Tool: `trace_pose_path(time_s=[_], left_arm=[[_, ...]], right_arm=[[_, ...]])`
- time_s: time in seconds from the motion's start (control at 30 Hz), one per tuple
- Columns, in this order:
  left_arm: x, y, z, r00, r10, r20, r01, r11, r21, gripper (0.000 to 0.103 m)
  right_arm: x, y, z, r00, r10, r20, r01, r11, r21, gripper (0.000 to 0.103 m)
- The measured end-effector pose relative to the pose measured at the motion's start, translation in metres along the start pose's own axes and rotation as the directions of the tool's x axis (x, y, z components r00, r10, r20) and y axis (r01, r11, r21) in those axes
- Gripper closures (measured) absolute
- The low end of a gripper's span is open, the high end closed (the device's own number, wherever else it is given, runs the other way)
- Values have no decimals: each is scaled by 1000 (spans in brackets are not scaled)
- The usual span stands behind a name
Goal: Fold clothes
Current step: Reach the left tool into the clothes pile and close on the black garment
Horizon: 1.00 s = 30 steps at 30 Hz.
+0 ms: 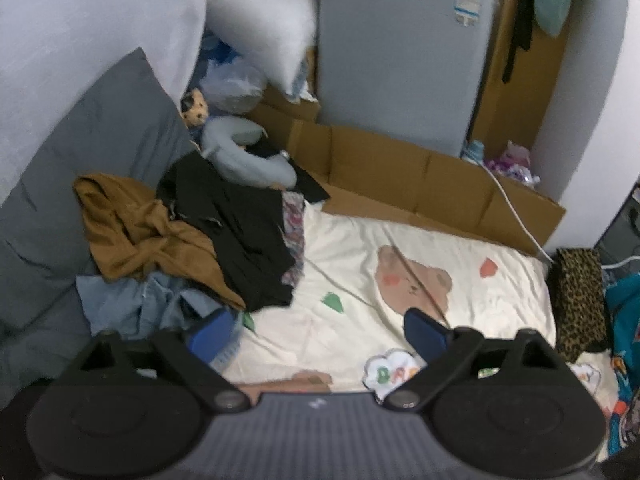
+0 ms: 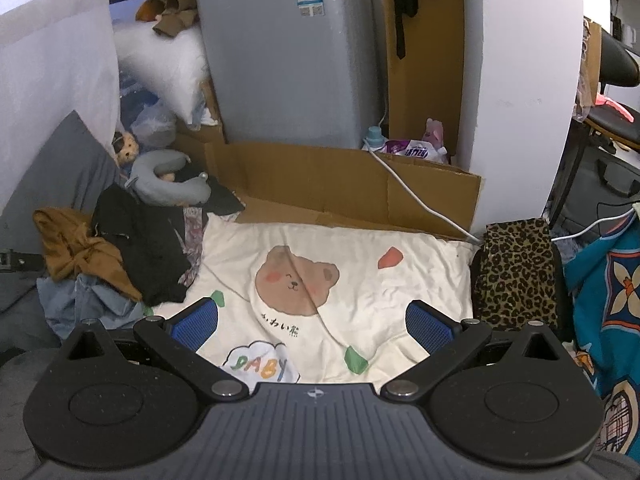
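Both the left gripper [image 1: 318,334] and right gripper [image 2: 312,326] are spread, empty; clothes pile [image 1: 192,236] at ten o'clock; cardboard box [image 2: 320,184] holds a detergent pouch [image 2: 416,152].

A cluttered home bedroom: bear-print bedsheet [image 2: 360,248], pillows [image 1: 260,20], heaped clothes [image 1: 180,232].

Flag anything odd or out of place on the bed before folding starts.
Nothing damaged or spilled. The clothes pile is a crumpled heap at the blanket's left edge, brown, black and denim pieces tangled. A white cable trails over the cardboard. Both claws open, empty.
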<state>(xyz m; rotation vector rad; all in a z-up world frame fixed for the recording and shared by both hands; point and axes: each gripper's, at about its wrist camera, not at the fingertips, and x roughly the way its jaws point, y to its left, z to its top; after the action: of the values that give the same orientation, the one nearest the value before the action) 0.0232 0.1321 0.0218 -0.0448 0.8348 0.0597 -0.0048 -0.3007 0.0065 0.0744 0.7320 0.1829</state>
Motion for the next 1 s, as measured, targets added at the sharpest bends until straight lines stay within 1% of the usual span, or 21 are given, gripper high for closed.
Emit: trace_pose_path(time_s=[0.13, 0.3, 0.37, 0.43, 0.57, 0.7, 0.77, 0.87, 1.0], left_arm=[[14, 28, 7, 999, 23, 26, -22, 999, -23, 12], [43, 57, 11, 998, 56, 39, -54, 998, -41, 16], [57, 67, 9, 998, 60, 33, -58, 997, -48, 22], [72, 76, 8, 998, 48, 29, -47, 998, -51, 26], [105, 82, 4, 1000, 24, 19, -23, 999, -41, 32], [140, 85, 0, 1000, -4, 5, 4, 999, -46, 33], [157, 85, -2, 1000, -10, 0, 10, 999, -42, 39], [182, 85, -5, 1000, -20, -12, 19, 999, -40, 41], [215, 86, -8, 999, -33, -28, 32, 999, -36, 41]], right_arm=[[12, 1, -4, 1000, 2, 26, -3, 1000, 7, 0], [38, -5, -10, 1000, 18, 17, -19, 1000, 19, 0], [50, -7, -12, 1000, 26, 10, -26, 999, 25, 0], [62, -9, -14, 999, 34, 4, -34, 999, 37, 0], [87, -12, -23, 999, 44, -13, -44, 997, 56, 1], [112, -16, -35, 998, 51, -39, -47, 995, 86, 1], [125, -16, -42, 997, 46, -58, -40, 994, 99, 1], [143, -15, -52, 995, 48, -89, -38, 993, 112, 2], [164, -10, -60, 992, 63, -111, -50, 992, 120, 3]])
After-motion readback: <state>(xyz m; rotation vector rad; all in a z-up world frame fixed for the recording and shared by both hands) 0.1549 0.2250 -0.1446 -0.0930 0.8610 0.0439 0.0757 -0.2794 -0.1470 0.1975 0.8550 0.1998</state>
